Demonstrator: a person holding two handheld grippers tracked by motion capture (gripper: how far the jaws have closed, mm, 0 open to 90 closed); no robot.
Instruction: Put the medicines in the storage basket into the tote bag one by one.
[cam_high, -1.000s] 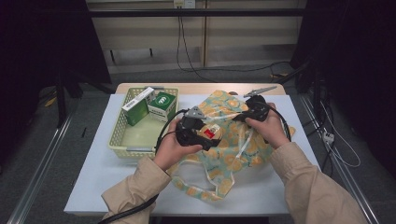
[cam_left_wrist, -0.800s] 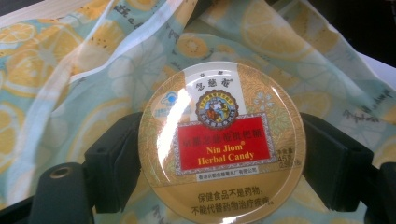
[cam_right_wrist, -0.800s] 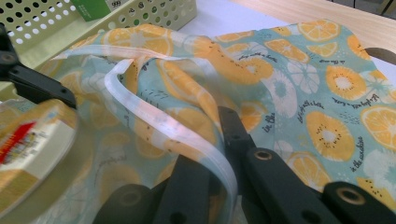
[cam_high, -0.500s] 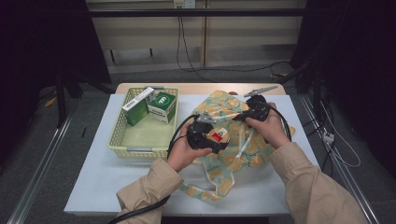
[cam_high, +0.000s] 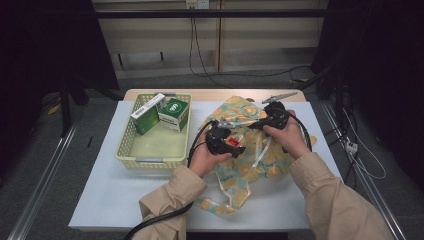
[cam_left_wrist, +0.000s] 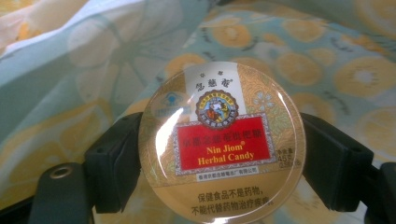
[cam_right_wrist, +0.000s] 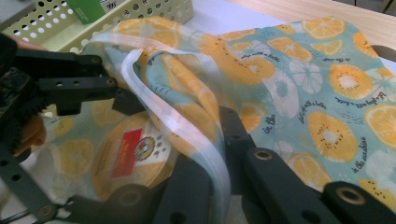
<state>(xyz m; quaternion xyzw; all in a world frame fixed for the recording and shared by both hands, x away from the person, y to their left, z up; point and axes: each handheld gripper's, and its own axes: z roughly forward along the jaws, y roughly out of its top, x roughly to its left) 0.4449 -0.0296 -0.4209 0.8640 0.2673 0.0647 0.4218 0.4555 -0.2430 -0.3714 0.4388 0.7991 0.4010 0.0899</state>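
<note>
So I've got the candy tin pinched flat across its width in the left gripper, sitting right at the mouth of the fruit-print bag that my right gripper is clamped on, rim held up just beside it.

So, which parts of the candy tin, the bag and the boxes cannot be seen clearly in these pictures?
- Candy tin: in the left gripper view its lower rim is cut off by the bottom edge; in the right gripper view the bag's sheer fabric veils it.
- Bag: in the high view, hands and both tools cover its opening.
- Right tool: in the right gripper view the white bag edge hides its jaw tips.
- Green boxes in the basket: print too small in the high view.
</note>
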